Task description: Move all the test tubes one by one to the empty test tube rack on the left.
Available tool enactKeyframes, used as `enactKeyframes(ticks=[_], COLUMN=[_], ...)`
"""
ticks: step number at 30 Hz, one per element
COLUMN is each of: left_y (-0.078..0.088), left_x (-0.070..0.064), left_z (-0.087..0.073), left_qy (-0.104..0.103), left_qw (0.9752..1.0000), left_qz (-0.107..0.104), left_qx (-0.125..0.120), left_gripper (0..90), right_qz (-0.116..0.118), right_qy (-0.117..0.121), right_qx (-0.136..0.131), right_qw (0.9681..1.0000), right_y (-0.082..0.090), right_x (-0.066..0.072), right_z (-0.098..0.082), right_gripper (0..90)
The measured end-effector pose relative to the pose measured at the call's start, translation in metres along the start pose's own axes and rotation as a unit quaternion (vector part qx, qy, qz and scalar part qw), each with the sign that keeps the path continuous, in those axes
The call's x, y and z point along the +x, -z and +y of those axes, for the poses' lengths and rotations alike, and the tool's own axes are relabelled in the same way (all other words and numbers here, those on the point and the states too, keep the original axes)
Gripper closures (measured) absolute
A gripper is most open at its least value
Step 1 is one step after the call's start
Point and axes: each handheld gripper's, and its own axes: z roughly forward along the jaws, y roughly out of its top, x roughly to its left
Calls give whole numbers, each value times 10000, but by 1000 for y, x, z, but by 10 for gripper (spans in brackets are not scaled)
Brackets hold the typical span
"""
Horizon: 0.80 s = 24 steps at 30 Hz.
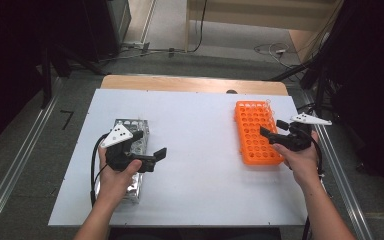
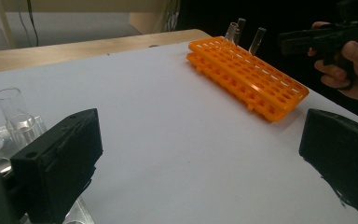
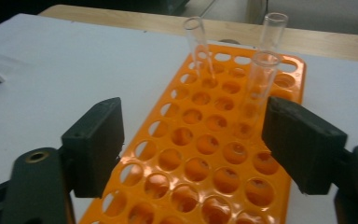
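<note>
Far left of the white table (image 1: 195,150): a metal rack (image 1: 139,131) lies lengthwise, partly under the person's left hand (image 1: 114,176). In the left gripper view a clear glass tube (image 2: 15,114) stands upright in this rack, just beside the near jaw.

Left gripper (image 1: 153,146) is held above the right edge of the metal rack, jaws spread wide apart, nothing between them; bare table shows in the gap.

Centre of the table: bare white surface.

Right side: an orange rack (image 1: 255,132) with many round holes lies flat, long axis running away from the person. Three clear tubes (image 3: 265,79) stand in its far end; one of them leans (image 3: 198,46), the other two are close to upright.

Right gripper (image 1: 273,129), in the right hand (image 1: 302,160), is at the right edge of the orange rack, pointing across it. Jaws open, nothing held; in the right gripper view the nearest tube stands just beside the right-side jaw, contact cannot be told.
</note>
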Motion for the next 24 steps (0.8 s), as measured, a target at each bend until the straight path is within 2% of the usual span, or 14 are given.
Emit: enactKeyframes(ticks=[5,12,14,22,24], left_y=[-2,-6,-7,-9,-10], left_x=[-4,-8,-9,-11,-11], left_z=[0,-2,-2,-4,-4], left_qy=[-42,-92,-99,-132,-130], left_qw=[10000,9999,9998,9997,9997], left_qz=[-70,-107,-109,-142,-156], left_qx=[13,82,91,163,164], left_gripper=[0,0,0,0,0], right_qz=[-58,-281,-257,-256,-198], right_qy=[-130,-239,-223,-133,-132], right_qx=[-5,64,82,445,463], right_qw=[9999,9993,9994,9986,9986], right_y=[-7,-20,-24,-43,-47], right_x=[-13,-30,-33,-39,-42], right_z=[1,1,1,-1,-2], right_gripper=[300,404,445,597,605])
